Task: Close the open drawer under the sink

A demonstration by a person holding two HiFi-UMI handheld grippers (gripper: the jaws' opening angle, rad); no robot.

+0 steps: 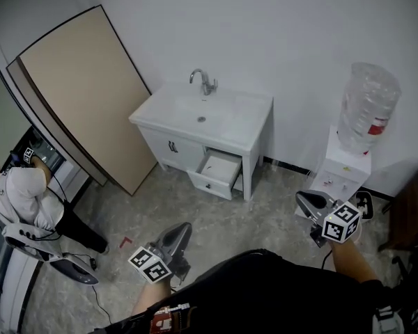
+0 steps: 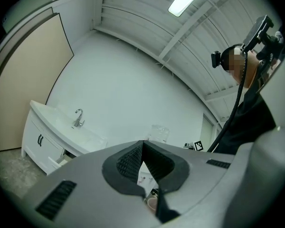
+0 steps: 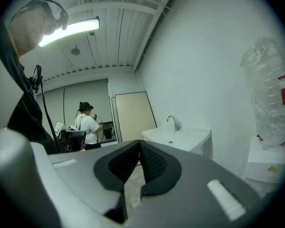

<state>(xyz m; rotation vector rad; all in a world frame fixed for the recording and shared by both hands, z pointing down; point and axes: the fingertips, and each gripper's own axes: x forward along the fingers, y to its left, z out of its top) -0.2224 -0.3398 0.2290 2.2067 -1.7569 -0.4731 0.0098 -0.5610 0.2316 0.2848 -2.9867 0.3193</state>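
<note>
Drawer (image 1: 219, 170), boxy white, hangs open; ribbed fingers (image 2: 128, 163) of left gripper (image 2: 142, 144), right gripper (image 3: 139, 144) meet empty.

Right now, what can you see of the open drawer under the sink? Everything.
The white rectangular drawer is pulled well out of the white sink cabinet, at its lower right in the head view, low over the grey floor. It sits level and looks like painted wood. Its flat front panel carries a small dark pull. The open box shows a pale interior with no visible contents. Only the cabinet touches it.
</note>
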